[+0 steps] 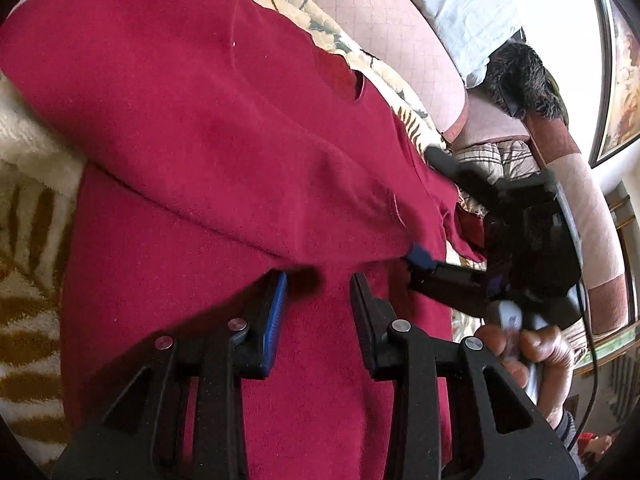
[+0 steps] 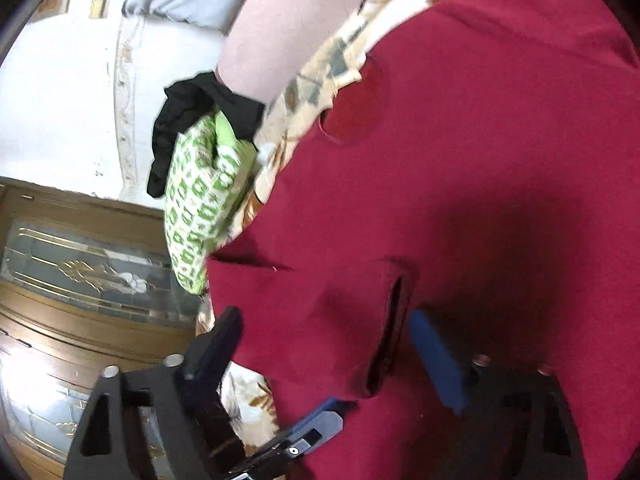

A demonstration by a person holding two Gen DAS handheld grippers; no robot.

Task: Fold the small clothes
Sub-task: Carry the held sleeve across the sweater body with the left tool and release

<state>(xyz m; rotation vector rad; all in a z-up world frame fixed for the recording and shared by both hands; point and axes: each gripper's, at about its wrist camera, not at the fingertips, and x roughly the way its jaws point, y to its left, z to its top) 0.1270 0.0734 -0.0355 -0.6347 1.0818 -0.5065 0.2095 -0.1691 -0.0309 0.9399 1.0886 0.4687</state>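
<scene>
- Left wrist view, left of the left gripper [image 1: 318, 280]: a cream blanket [image 1: 28, 240] with golden leaf print lies under the cloth.
- Ahead of and beneath this gripper: the red garment [image 1: 192, 128] spreads over most of the view, an upper layer folded across a lower one, its edge running just ahead of the fingertips.
- The left gripper's jaws stand apart, hovering over the lower red layer with nothing between them; whether the tips touch the fabric cannot be told.
- Right of it: the right gripper [image 1: 420, 260] reaches in from the side, its blue-padded tip at the folded edge; a hand [image 1: 528, 344] holds its grip.
- Far ahead to the right: a pink cushion [image 1: 392, 32] and a dark furry item [image 1: 520, 76].
- Right wrist view, left and ahead of the right gripper [image 2: 324, 326]: a green-patterned cloth [image 2: 204, 208] with a black garment [image 2: 192, 120] above it, both at the blanket's edge.
- Between this gripper's fingers: a loose flap of the red garment [image 2: 460, 140]; the jaws are spread wide, not pinching it.
- Ahead and to the right: the rest of the red cloth, with a round hole showing.
</scene>
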